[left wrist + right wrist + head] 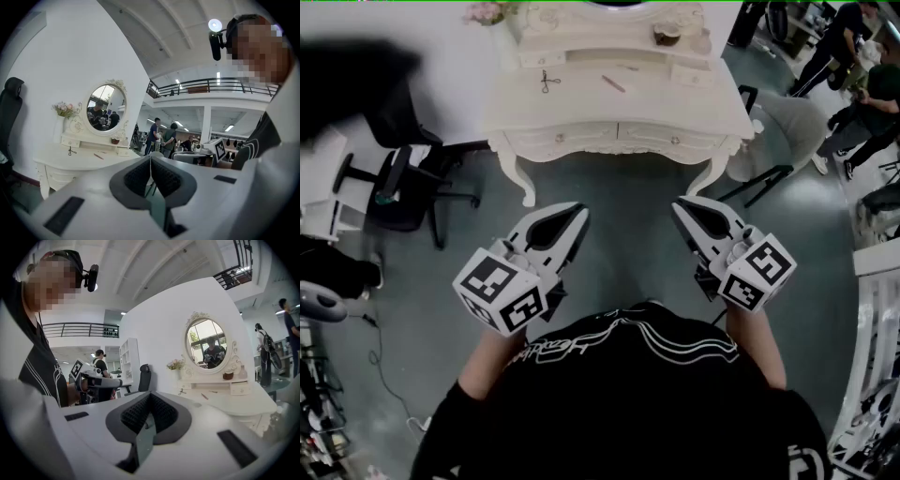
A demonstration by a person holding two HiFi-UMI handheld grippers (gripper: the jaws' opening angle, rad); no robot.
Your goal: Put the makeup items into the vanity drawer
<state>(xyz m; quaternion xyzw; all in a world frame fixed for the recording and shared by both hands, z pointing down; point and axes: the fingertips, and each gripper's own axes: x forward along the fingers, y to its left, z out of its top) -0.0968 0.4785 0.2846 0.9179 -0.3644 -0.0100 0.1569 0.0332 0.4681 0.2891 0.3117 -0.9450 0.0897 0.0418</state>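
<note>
Well back from vanity (675, 105) front edge, left tongs (580, 213) & right tongs (679, 203) closed, empty, floor (623, 192) btwn.

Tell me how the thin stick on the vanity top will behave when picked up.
The stick looks slim and straight, so probably light and stiff. Lying flat on the smooth vanity top, it may roll or skid if nudged, and sits low to pinch.

The white table (581, 108) stands ahead with its front drawers (567, 139) closed. On top lie small scissors (549, 81), a slim stick (614, 83) and a dark jar (667, 35). The left claw (578, 215) and right claw (679, 205) hover well short of it, over the grey floor (619, 187).
</note>
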